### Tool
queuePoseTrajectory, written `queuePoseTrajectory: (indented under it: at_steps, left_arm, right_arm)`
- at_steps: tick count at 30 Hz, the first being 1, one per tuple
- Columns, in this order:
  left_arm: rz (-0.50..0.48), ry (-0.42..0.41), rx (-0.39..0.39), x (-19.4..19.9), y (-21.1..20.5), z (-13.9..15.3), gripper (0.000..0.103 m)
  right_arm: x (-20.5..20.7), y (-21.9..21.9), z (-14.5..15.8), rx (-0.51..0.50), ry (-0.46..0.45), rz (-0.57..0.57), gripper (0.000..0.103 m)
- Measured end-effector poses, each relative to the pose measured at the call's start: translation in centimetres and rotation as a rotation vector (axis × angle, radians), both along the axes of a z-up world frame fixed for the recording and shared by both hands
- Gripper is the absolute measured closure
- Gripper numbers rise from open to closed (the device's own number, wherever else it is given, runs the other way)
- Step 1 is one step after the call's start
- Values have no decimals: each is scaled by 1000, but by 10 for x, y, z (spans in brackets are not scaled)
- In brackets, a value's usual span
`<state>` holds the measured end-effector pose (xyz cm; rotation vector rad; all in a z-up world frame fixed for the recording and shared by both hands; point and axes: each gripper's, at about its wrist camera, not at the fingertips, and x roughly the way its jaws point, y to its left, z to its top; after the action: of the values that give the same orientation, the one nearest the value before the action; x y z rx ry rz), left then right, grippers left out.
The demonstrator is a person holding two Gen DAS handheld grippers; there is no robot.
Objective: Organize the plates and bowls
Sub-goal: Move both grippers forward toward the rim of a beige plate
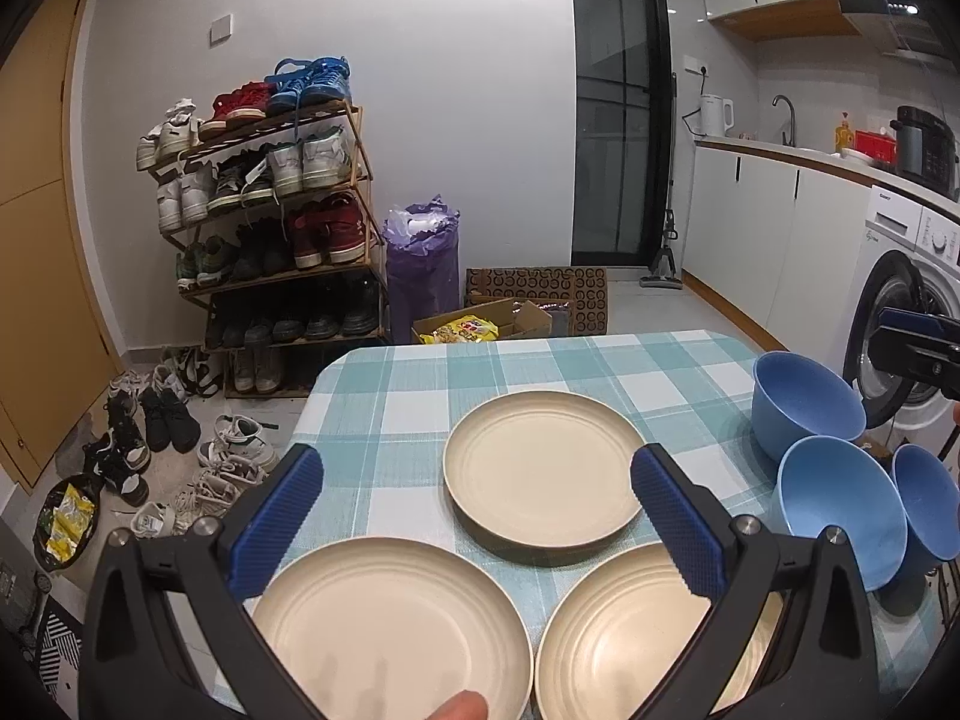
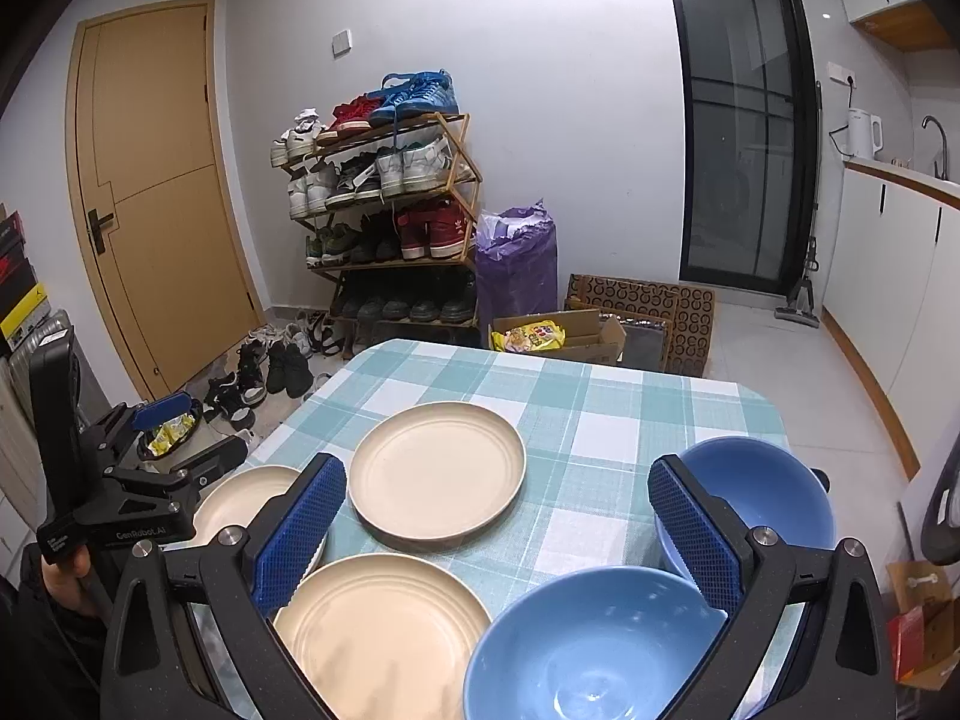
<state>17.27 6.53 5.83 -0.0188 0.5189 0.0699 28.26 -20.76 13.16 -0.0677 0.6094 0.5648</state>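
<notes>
Both grippers' blue fingers [image 1: 282,516] wide apart, empty, above cream plates [image 1: 543,468] and blue bowls [image 2: 591,642].

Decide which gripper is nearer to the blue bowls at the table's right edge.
Right. The right gripper hovers open directly over the blue bowls, one finger overlapping them. The left gripper hangs open over the cream plates, with the bowls off to its right.

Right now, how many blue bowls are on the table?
3, seen in the left wrist view, along the table's right edge: far bowl, middle bowl, and a third bowl partly cut off at the frame's right. The right wrist view shows only two.
</notes>
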Motion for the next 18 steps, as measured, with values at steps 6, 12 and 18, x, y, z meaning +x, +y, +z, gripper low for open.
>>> queuePoseTrajectory:
  at_steps: [6,12,18]
  left_arm:
    - [14,2,1,9,6,0,0]
    - [6,17,-22,19,10,-4,0]
    - [-4,63,-48,32,13,-12,0]
  right_arm:
    - [12,7,1,-10,0,2,0]
    - [26,13,-2,-12,23,-3,0]
    - [40,20,-6,-20,45,-9,0]
